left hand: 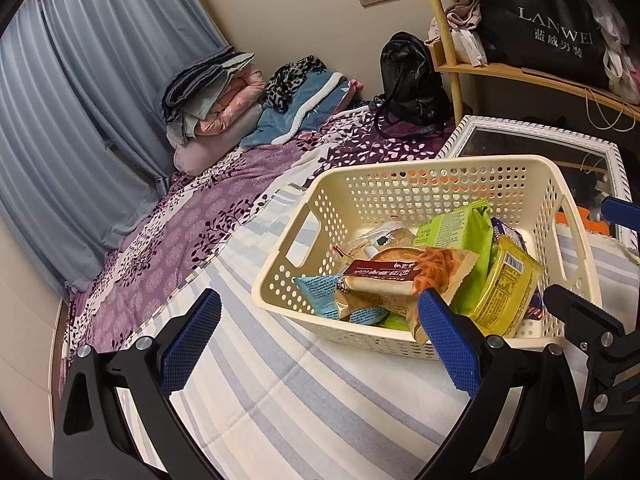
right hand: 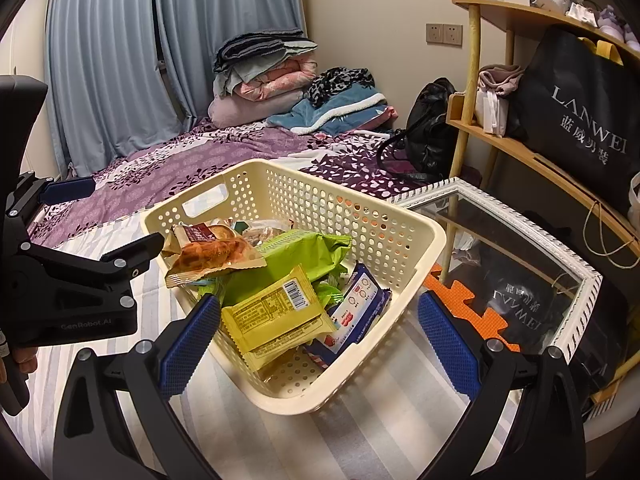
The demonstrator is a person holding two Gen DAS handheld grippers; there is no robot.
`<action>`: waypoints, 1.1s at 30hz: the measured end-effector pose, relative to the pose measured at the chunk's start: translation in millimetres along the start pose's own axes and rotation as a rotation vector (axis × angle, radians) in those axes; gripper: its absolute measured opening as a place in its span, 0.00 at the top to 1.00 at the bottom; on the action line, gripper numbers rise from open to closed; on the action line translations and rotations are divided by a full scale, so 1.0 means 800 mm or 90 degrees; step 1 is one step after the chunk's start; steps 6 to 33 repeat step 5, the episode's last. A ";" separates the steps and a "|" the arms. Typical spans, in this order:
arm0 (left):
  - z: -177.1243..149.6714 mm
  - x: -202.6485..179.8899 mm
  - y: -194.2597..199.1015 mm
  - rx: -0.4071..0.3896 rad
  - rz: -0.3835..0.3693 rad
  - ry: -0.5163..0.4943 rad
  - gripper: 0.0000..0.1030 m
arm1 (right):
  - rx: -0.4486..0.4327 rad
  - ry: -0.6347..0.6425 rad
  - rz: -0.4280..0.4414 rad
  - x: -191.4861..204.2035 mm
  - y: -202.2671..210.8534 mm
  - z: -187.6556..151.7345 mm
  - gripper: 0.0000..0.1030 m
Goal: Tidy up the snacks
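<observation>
Both grippers, left (left hand: 320, 346) and right (right hand: 318, 344), gape wide, empty, over the snack-filled basket (left hand: 360, 184) on the bed

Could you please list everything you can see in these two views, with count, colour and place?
basket: one, cream, perforated, on the striped sheet
snack packets: several; yellow packet, green packet, blue-and-white packet, orange pastry packet, all in the basket
striped sheet: one, pale blue and white, on the bed
purple floral quilt: one, behind the sheet
folded bedding: one pile, by the curtains
curtains: blue-grey, left
black handbag: one, by the shelf
black LANWEI bag: one, on the wooden shelf
white-framed glass panel: one, right of the basket
left gripper: open, empty
right gripper: open, empty
</observation>
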State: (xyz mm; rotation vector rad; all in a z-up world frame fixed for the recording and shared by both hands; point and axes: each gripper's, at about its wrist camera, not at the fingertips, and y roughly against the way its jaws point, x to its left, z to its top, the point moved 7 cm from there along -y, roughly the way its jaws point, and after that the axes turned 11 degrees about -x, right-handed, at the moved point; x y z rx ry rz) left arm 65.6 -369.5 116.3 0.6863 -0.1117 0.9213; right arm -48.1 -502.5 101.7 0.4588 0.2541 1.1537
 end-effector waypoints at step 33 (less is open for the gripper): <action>-0.002 0.005 -0.001 0.007 0.002 0.011 0.03 | 0.000 0.000 0.000 0.001 0.000 -0.001 0.05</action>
